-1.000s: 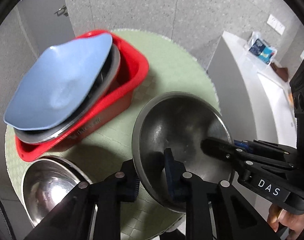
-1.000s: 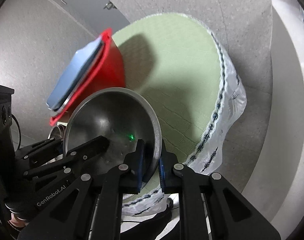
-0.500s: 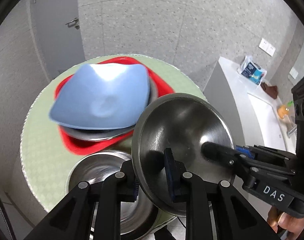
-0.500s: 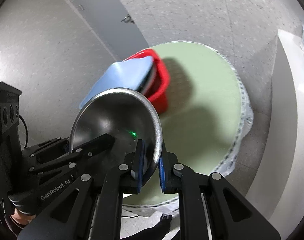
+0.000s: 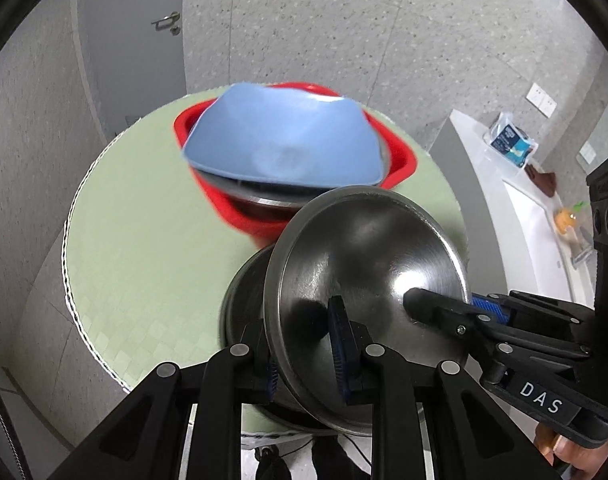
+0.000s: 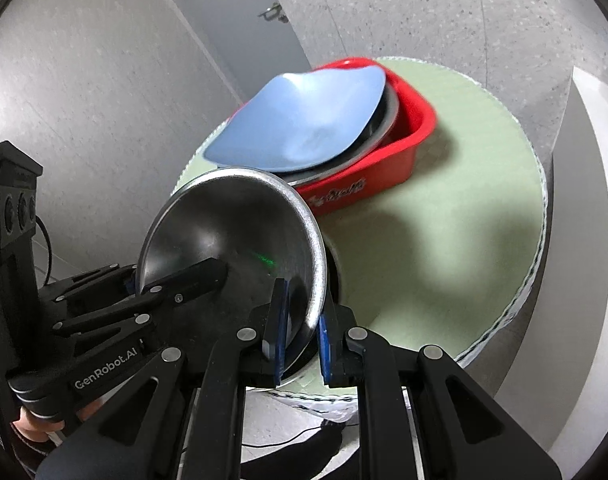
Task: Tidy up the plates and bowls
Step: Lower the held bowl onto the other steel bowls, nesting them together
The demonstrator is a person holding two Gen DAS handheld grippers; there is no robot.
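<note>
**Both grippers clamped on one steel bowl above the round surface**

The left gripper (image 5: 305, 354) has its two blue-padded fingers closed down tight on the near rim of the steel bowl (image 5: 367, 280), one finger inside the bowl and one outside. The right gripper (image 6: 302, 330) pinches the opposite rim the same way, nearly shut, with the rim between its pads. The bowl (image 6: 232, 232) is tilted up on edge, its hollow facing the cameras, held between the two tools. Directly behind and below it sits a second steel bowl (image 5: 244, 296), resting on the green round surface (image 5: 144, 248) near its front edge. Farther back on the surface stands the red tub (image 6: 383, 176), and in it a blue dish (image 6: 304, 120) leans on top of a steel plate (image 6: 379, 120) whose rim peeks out beneath. The tilted bowl sits just in front of the tub, partly covering its near wall in the left wrist view.
</note>
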